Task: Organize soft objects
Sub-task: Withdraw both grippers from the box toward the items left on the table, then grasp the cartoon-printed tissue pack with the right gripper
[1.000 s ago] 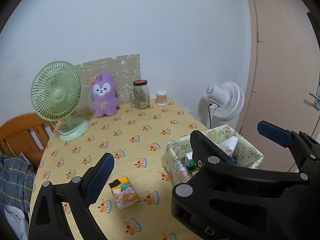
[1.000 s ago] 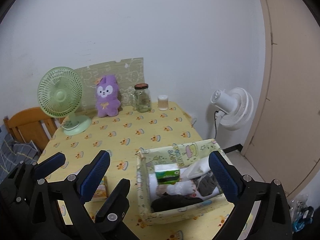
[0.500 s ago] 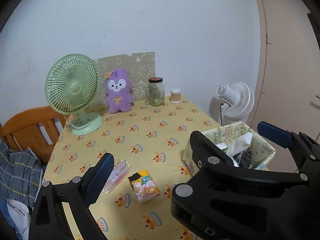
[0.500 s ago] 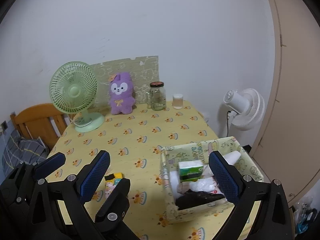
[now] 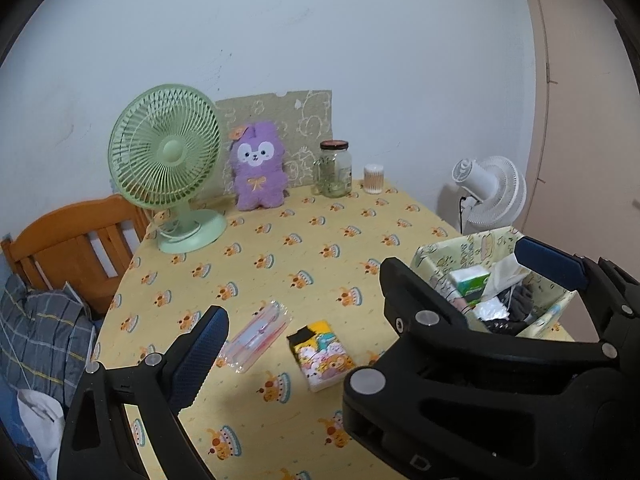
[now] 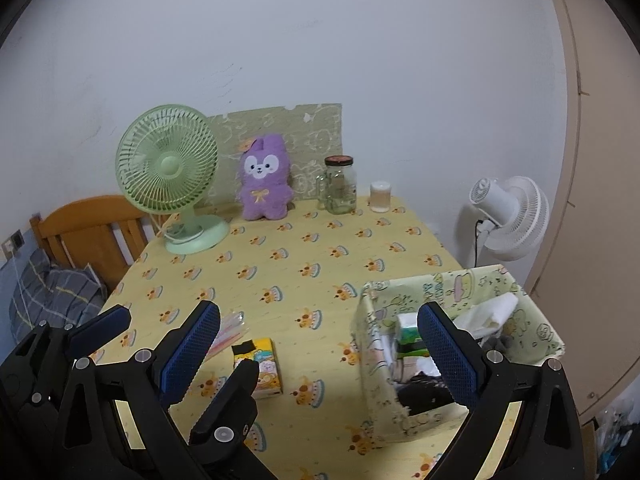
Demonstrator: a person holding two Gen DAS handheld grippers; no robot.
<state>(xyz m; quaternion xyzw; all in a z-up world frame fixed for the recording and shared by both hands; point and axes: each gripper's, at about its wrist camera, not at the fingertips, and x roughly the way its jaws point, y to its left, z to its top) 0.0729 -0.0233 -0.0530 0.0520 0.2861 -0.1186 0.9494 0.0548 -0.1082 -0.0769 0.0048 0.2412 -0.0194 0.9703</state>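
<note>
Yellow cloth with a cake print covers the worktop [image 5: 304, 248], and on it lie the two loose things you have yet to deal with: a small printed tissue pack [image 5: 322, 355] and, just beside it on its left, a clear flat packet [image 5: 256, 338]; both rest apart from each other and from the fabric basket [image 6: 460, 288], which stands at the right edge and already holds tissues and dark cloth. Your left gripper [image 5: 370, 292] hangs over the near edge with its fingers spread wide and nothing between them; the tissue pack sits ahead and between those fingers, its long axis running slantwise from far left to near right. Your right gripper [image 6: 318, 346] is likewise wide apart and empty; one finger stands before the basket's mouth, the other over the pack's left side. I judge the left one better placed for the pack, since the pack lies nearer its centre line; you would need to turn the wrist to close across the short side. Well back stand a green fan [image 5: 166, 152], a purple plush [image 5: 258, 168] and a glass jar [image 5: 334, 168]; none of them blocks the way; the basket's near wall is the only thing to clear.
</note>
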